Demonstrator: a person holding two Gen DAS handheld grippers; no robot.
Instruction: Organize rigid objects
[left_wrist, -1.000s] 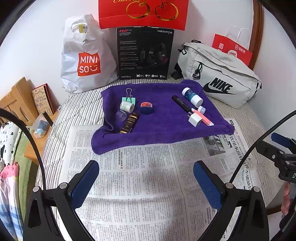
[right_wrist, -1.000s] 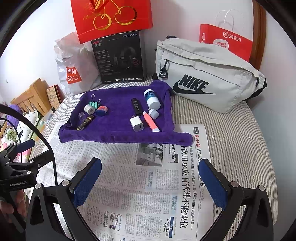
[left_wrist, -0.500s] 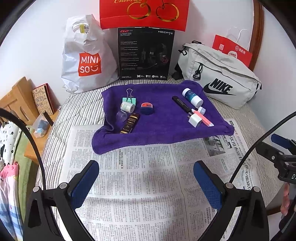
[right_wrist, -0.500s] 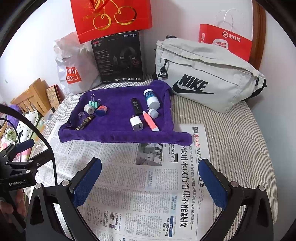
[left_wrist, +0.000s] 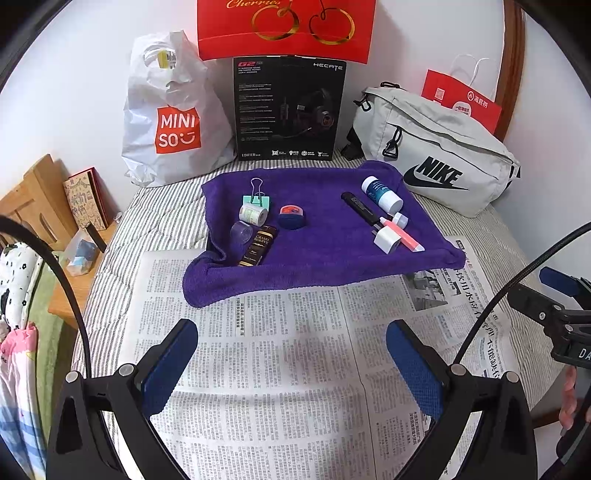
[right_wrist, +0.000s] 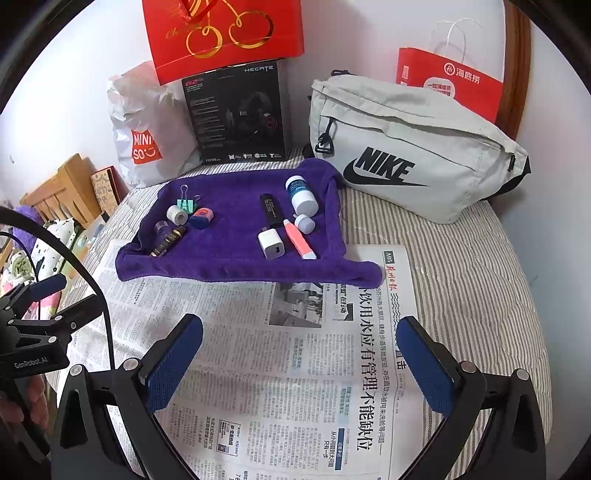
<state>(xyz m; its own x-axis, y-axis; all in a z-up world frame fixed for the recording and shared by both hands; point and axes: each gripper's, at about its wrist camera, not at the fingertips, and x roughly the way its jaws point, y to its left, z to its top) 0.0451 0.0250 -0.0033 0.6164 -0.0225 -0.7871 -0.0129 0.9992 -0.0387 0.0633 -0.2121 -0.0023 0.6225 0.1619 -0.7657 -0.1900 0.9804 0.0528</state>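
A purple towel (left_wrist: 325, 258) (right_wrist: 229, 266) lies on the bed and holds small items. On its left lie a green binder clip (left_wrist: 256, 199), a tape roll (left_wrist: 253, 214), a clear cap (left_wrist: 241, 232), a brown bar (left_wrist: 258, 245) and a blue-red sharpener (left_wrist: 291, 216). On its right lie a black stick (left_wrist: 360, 208), a white-blue bottle (left_wrist: 382, 194), a white charger (left_wrist: 387, 240) and a pink pen (left_wrist: 402, 238). My left gripper (left_wrist: 291, 354) and right gripper (right_wrist: 299, 350) are open and empty above the newspaper (left_wrist: 280, 369), short of the towel.
Along the wall stand a white Miniso bag (left_wrist: 170, 118), a black headset box (left_wrist: 288, 110), a red gift bag (left_wrist: 288, 26), a grey Nike bag (left_wrist: 436, 155) and a red paper bag (left_wrist: 465, 99). A wooden bedside stand (left_wrist: 40, 206) is at the left.
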